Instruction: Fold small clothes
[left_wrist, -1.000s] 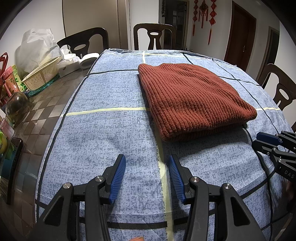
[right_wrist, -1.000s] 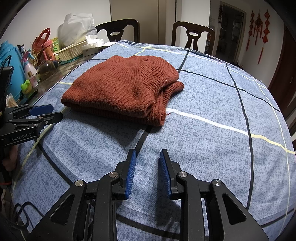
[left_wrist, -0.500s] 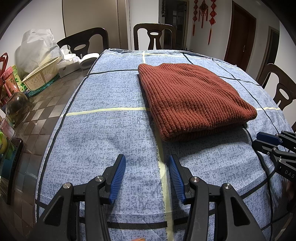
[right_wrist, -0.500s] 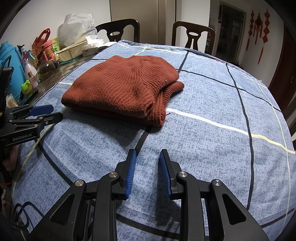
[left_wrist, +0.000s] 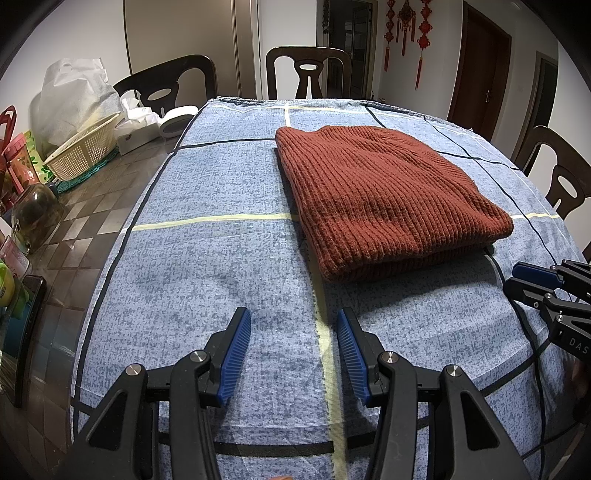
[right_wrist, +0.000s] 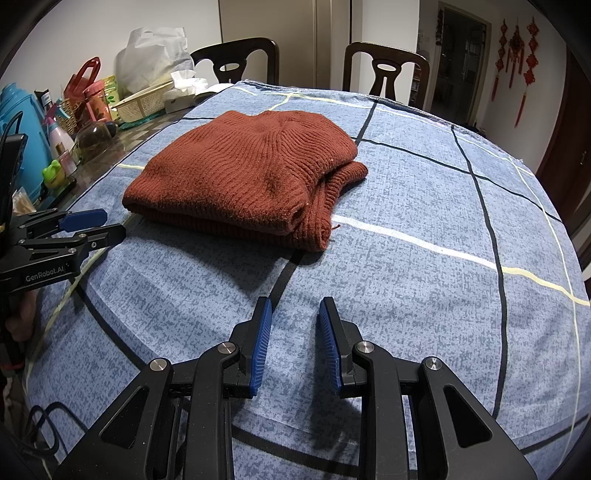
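Observation:
A rust-red knitted sweater (left_wrist: 384, 195) lies folded in a thick stack on the blue checked cloth (left_wrist: 207, 258); in the right wrist view the sweater (right_wrist: 251, 173) shows a sleeve end sticking out at its right side. My left gripper (left_wrist: 293, 319) is open and empty, hovering over the cloth short of the sweater's near edge. My right gripper (right_wrist: 293, 308) is open and empty, also short of the sweater. Each gripper shows in the other's view: the right one (left_wrist: 521, 277) at the far right, the left one (right_wrist: 99, 225) at the far left.
Along the table's left side stand a white plastic basket (left_wrist: 85, 155), a tissue box (left_wrist: 136, 129), a white bag (left_wrist: 70, 99), jars and bottles (right_wrist: 62, 140). Dark wooden chairs (left_wrist: 308, 74) ring the table. A phone (left_wrist: 18, 332) lies at the left edge.

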